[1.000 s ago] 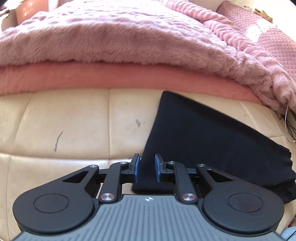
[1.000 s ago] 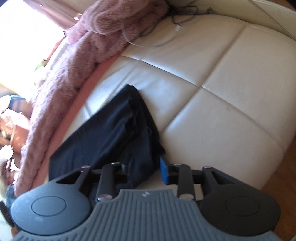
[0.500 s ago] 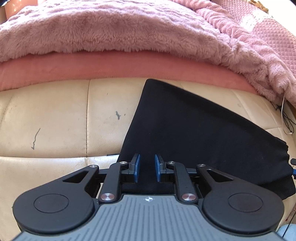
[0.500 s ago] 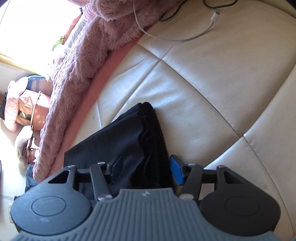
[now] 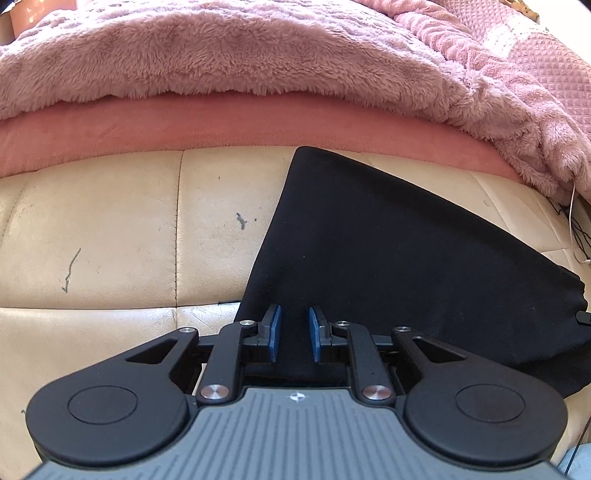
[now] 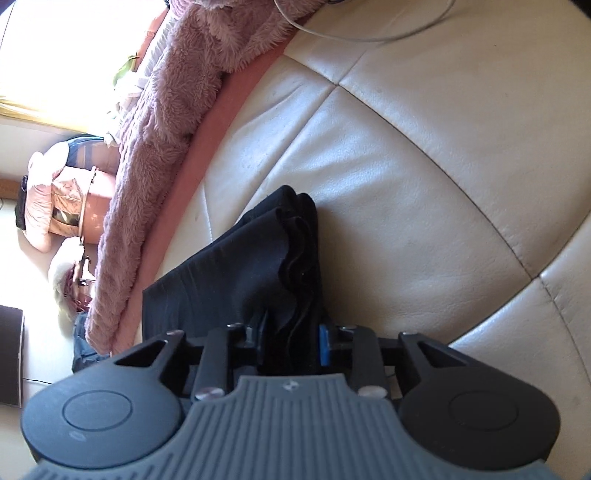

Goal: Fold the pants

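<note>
- Black pants (image 5: 388,251), already folded at least once into a flat panel, are shown lying on the cream leather sofa seat (image 5: 110,229), with the far corner of the panel almost reaching the pink cushion edge (image 5: 184,125) at the back of the seat.
- Left gripper (image 5: 294,334): the blue pads (image 5: 274,332) are held slightly apart over the near edge of the pants; cloth is seen in the gap, but whether it is pinched cannot be told.
- Right gripper (image 6: 291,343): the jaws are closed around a bunched, many-layered end of the pants (image 6: 288,251), seen in the right wrist view, with the blue pad (image 6: 324,345) pressed against the cloth; the opposite pad is hidden behind the fabric.
- Step in hand, as judged: both ends of the panel are being taken up in preparation for a further fold.
- Next move, as judged: a firm pinch by the left gripper is called for, followed by a joint lift so that one end is carried over the other with the edges aligned.
- Hidden or unclear: the near edge of the pants is covered by both gripper bodies; the waistband and the hems cannot be distinguished; the number of layers is not resolved.
- A fluffy pink blanket (image 5: 240,51) and a white cable (image 6: 369,33) are seen beyond the seat, apart from the pants.
</note>
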Action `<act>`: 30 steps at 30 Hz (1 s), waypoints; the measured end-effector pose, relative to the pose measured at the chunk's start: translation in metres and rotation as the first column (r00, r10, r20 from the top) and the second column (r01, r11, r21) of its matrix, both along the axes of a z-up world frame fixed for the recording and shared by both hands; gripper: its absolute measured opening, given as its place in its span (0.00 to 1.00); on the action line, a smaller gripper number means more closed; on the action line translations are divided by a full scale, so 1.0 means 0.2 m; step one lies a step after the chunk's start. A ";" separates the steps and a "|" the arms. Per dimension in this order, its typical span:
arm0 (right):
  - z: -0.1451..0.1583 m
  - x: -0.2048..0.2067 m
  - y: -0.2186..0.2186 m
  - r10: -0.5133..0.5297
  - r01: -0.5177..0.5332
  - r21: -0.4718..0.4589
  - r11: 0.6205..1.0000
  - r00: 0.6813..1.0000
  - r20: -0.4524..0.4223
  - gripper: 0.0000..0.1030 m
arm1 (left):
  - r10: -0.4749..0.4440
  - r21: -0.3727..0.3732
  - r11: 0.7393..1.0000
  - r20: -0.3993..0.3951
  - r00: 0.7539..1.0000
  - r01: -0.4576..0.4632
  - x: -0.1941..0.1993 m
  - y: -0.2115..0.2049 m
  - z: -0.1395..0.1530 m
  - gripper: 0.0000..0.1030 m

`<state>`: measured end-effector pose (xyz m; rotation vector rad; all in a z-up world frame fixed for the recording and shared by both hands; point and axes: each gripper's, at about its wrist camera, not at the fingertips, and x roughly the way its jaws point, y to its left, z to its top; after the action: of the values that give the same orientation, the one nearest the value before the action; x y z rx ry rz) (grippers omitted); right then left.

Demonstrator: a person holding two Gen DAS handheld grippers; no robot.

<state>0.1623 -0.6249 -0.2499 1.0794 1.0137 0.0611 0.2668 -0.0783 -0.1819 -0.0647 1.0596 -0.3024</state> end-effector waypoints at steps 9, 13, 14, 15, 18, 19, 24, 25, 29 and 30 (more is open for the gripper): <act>0.29 0.02 0.06 0.033 -0.029 -0.058 0.998 0.998 0.062 0.07 | -0.111 -0.071 0.991 0.040 0.993 0.113 0.02 -0.09 0.07 0.19; 0.52 0.09 0.17 0.091 -0.081 -0.114 0.990 0.992 0.087 0.06 | -0.205 -0.076 0.974 0.083 0.975 0.211 0.01 -0.22 0.11 0.19; 0.57 0.11 0.20 0.103 -0.091 -0.129 0.987 0.991 0.089 0.06 | -0.225 -0.076 0.970 0.093 0.970 0.232 0.01 -0.25 0.12 0.19; 0.62 0.13 0.24 0.111 -0.097 -0.139 0.985 0.989 0.094 0.06 | -0.245 -0.079 0.964 0.101 0.964 0.253 0.01 -0.27 0.12 0.19; 0.77 0.19 0.34 0.126 -0.108 -0.147 0.983 0.986 0.113 0.06 | -0.280 -0.078 0.954 0.123 0.952 0.291 0.01 -0.32 0.13 0.19; 0.81 0.22 0.38 0.130 -0.112 -0.152 0.982 0.985 0.113 0.06 | -0.282 -0.085 0.952 0.128 0.951 0.294 0.00 -0.32 0.13 0.19; 1.00 0.38 0.63 0.178 -0.154 -0.187 0.970 0.977 0.116 0.06 | -0.242 -0.128 0.957 0.136 0.961 0.259 0.01 -0.22 0.15 0.19; 1.03 0.41 0.69 0.195 -0.169 -0.202 0.965 0.974 0.115 0.06 | -0.227 -0.126 0.961 0.137 0.964 0.245 0.01 -0.18 0.15 0.19; 1.09 0.58 0.97 0.260 -0.227 -0.275 0.934 0.962 0.089 0.06 | -0.171 -0.132 0.973 0.134 0.976 0.189 0.01 -0.01 0.16 0.19; 1.09 0.63 1.05 0.274 -0.242 -0.293 0.925 0.959 0.074 0.06 | -0.158 -0.139 0.974 0.134 0.978 0.176 0.01 0.03 0.16 0.19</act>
<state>0.2887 -0.4155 -0.0310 0.6703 1.0219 0.1852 0.2679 -0.0718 -0.1494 -0.0914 0.9209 -0.5331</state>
